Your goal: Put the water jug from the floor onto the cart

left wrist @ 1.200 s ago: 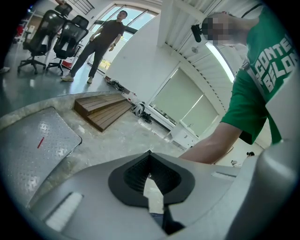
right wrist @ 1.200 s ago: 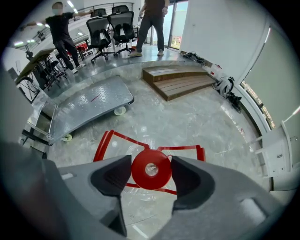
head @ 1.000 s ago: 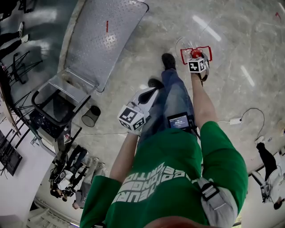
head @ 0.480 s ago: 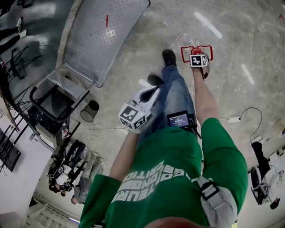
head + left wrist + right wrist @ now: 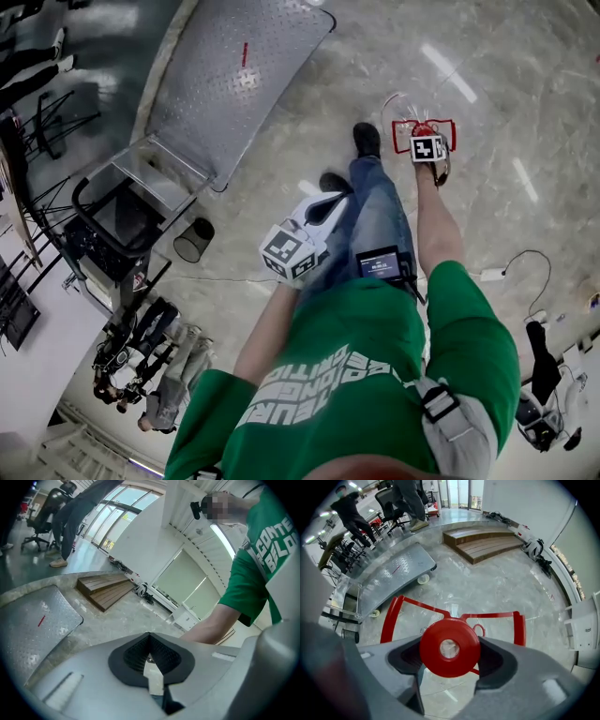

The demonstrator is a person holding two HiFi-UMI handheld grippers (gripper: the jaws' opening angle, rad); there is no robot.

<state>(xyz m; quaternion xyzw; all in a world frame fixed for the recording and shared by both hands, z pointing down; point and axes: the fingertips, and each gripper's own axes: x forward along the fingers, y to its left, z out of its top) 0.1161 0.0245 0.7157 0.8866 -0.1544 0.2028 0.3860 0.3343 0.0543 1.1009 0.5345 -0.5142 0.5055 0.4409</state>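
**Lining up the grasp on the jug**

Step in hand: the pickup, not yet made. Water jug (image 5: 452,609) upright on floor (image 5: 525,75), near the person's feet, well apart from cart (image 5: 234,84). Right gripper (image 5: 450,660) pointed down, jaws just opened wide, red cap (image 5: 450,648) between the pads, apparently unclamped. Left gripper (image 5: 150,641) closed on nothing, idle. Next, by judgement: close squarely on the cap, test hold before lifting; likely heavy, could swing.
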